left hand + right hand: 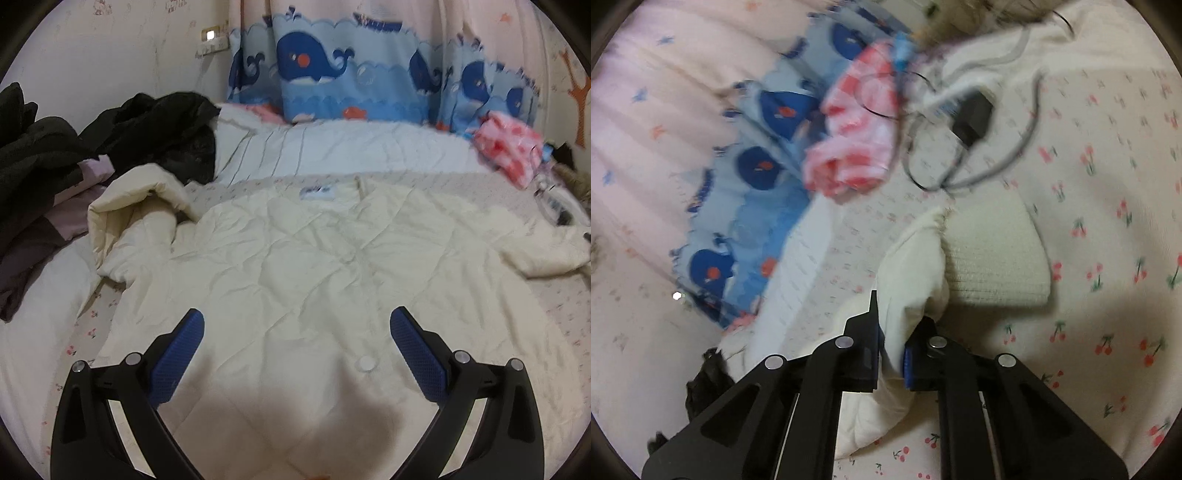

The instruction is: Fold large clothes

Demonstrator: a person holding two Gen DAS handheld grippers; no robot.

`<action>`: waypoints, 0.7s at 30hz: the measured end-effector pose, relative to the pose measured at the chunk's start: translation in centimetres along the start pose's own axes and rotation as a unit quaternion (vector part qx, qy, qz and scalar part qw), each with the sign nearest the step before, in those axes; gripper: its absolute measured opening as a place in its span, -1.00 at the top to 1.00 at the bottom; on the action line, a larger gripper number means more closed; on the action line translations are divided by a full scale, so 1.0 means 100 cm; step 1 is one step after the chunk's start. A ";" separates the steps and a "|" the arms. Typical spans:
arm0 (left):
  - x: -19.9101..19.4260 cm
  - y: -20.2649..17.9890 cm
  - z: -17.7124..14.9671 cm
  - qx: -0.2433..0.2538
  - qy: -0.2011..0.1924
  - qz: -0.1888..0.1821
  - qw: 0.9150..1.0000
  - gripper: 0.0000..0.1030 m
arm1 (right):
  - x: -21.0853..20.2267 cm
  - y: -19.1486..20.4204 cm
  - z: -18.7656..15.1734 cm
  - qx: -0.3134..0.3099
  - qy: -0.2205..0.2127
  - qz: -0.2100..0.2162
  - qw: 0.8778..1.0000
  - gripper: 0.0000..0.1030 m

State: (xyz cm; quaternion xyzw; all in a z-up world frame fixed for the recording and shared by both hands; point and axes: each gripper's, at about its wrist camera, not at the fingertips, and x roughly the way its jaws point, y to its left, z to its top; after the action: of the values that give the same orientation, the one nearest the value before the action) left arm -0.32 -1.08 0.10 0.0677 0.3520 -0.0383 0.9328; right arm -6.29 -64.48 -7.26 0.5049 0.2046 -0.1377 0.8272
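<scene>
A large cream quilted jacket (295, 251) lies spread front-up on the bed, collar towards the far side, with a white button (365, 363) near its hem. Its left sleeve (140, 221) is bunched and folded beside the body. My left gripper (297, 314) hovers open over the jacket's lower front with nothing between its blue pads (177, 362). In the right wrist view my right gripper (892, 332) is shut on the cream right sleeve (912, 258), just behind its ribbed cuff (993, 254). That sleeve (546, 251) stretches out at the far right of the left wrist view.
Dark clothes (48, 155) are piled at the left, with a black garment (159, 125) behind them. A whale-print curtain (332, 74) hangs at the back above a white duvet (351, 147). A pink-red cloth (849, 147), cables and a black adapter (971, 114) lie on the cherry-print sheet (1108, 184).
</scene>
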 end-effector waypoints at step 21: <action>-0.005 0.094 0.012 -0.156 0.028 -0.012 0.987 -0.88 | 0.047 0.391 -0.161 -0.278 0.077 0.225 0.931 0.82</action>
State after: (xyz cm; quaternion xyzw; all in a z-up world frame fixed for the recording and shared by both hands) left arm 1.21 8.03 2.20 -0.0817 0.3805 0.0081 0.9211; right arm 11.57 -32.58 14.40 0.2966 0.1792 0.1536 0.9254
